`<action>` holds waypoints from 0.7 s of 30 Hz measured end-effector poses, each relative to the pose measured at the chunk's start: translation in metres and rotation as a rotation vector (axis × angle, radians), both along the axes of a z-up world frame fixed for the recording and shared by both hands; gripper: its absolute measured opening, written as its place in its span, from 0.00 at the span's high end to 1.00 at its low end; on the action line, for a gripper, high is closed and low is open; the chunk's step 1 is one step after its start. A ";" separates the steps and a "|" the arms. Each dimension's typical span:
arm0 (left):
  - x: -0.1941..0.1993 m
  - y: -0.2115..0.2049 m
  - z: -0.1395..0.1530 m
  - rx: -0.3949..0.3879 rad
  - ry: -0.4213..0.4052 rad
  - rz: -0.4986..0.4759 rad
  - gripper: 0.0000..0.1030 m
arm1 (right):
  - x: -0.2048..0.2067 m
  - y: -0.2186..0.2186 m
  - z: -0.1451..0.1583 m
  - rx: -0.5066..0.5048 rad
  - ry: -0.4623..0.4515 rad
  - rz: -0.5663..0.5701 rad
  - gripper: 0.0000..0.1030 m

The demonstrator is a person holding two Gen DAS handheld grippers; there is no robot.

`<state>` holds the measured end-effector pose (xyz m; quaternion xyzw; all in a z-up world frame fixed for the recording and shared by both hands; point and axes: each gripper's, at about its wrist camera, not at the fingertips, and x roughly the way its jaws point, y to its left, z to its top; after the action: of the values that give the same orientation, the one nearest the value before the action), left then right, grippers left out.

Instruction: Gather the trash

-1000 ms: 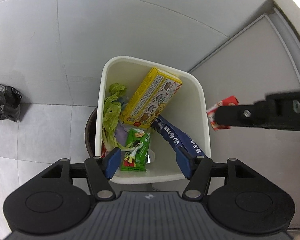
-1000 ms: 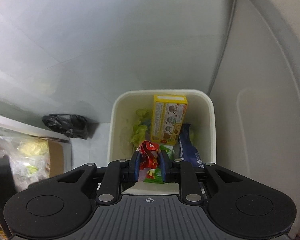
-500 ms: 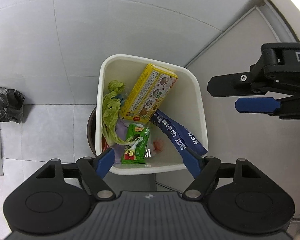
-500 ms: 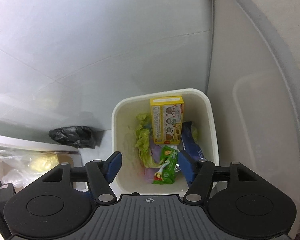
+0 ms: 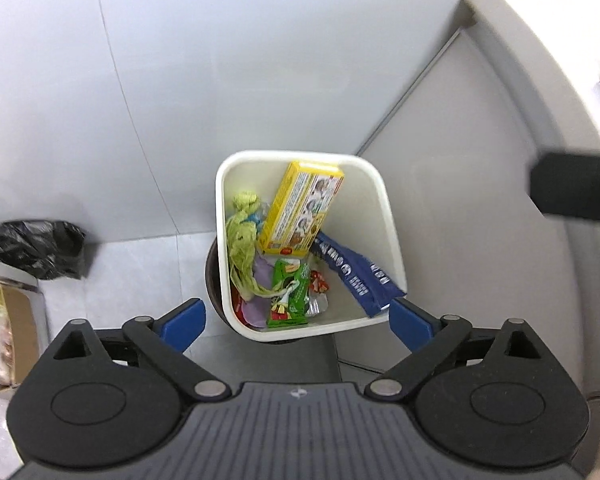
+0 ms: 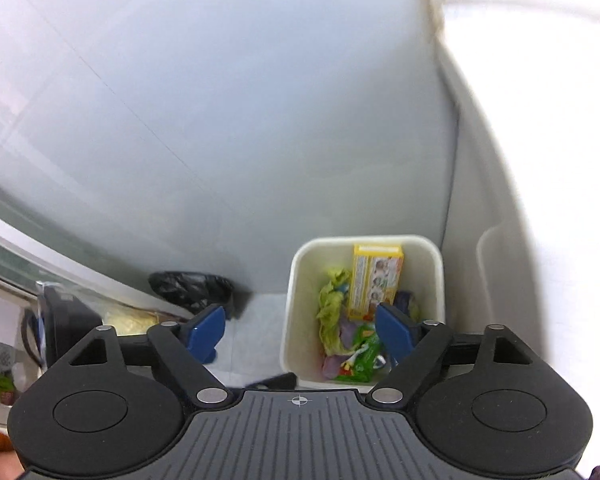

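Both grippers have pulled up and away from the white bin (image 5: 384, 216) since a second ago, and the red wrapper (image 5: 320, 280) that the right one pinched then now lies inside it. Seen from the left wrist, the left gripper (image 5: 295, 320) hangs above the bin's near rim with its blue fingers spread wide and nothing between them. The trash sits in the bin: a yellow carton (image 5: 302, 210) leaning against the far wall, a blue packet (image 5: 354, 276) slanting over the near right rim, a green packet (image 5: 289, 296) at the near side, crumpled green plastic (image 5: 241, 248) on the left, the red wrapper between the green and blue packets. All of it looks light; the wrappers seem thin, limp and probably slick, best pinched at a crimped edge, while the carton is stiffer and would take a grip across its narrow sides. A black bag (image 5: 35, 248) lies on the floor well left of the bin, a cardboard box (image 5: 7, 320) nearer still, and a dark blurred bar crosses the far right edge. From the right wrist, the right gripper (image 6: 300, 332) is likewise wide and empty, higher and to the left of the bin (image 6: 295, 320), its right finger overlapping the trash. Nothing blocks the bin's mouth; the wall and grey panel crowd its far and right sides.
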<state>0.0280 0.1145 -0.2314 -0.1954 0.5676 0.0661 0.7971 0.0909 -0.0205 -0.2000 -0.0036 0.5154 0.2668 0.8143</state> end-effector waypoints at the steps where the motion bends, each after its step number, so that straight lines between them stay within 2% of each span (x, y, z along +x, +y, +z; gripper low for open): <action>1: 0.000 -0.001 0.007 0.003 -0.003 0.002 0.03 | -0.004 -0.005 0.008 -0.002 -0.016 -0.008 0.17; 6: 0.000 -0.010 0.048 0.006 -0.032 0.018 0.01 | -0.023 -0.039 0.045 0.000 -0.089 -0.087 0.11; 13: 0.000 -0.034 0.099 0.019 -0.107 0.004 0.01 | -0.048 -0.084 0.096 -0.095 -0.200 -0.205 0.06; 18: 0.001 -0.048 0.129 0.017 -0.142 -0.016 0.01 | -0.060 -0.102 0.116 -0.165 -0.236 -0.269 0.05; 21: 0.001 -0.060 0.144 0.025 -0.131 -0.037 0.01 | -0.066 -0.117 0.118 -0.180 -0.243 -0.312 0.04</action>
<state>0.0288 0.0544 -0.0869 -0.1786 0.5168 0.0453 0.8361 0.0248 -0.1375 -0.0817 -0.0286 0.4295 0.0878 0.8983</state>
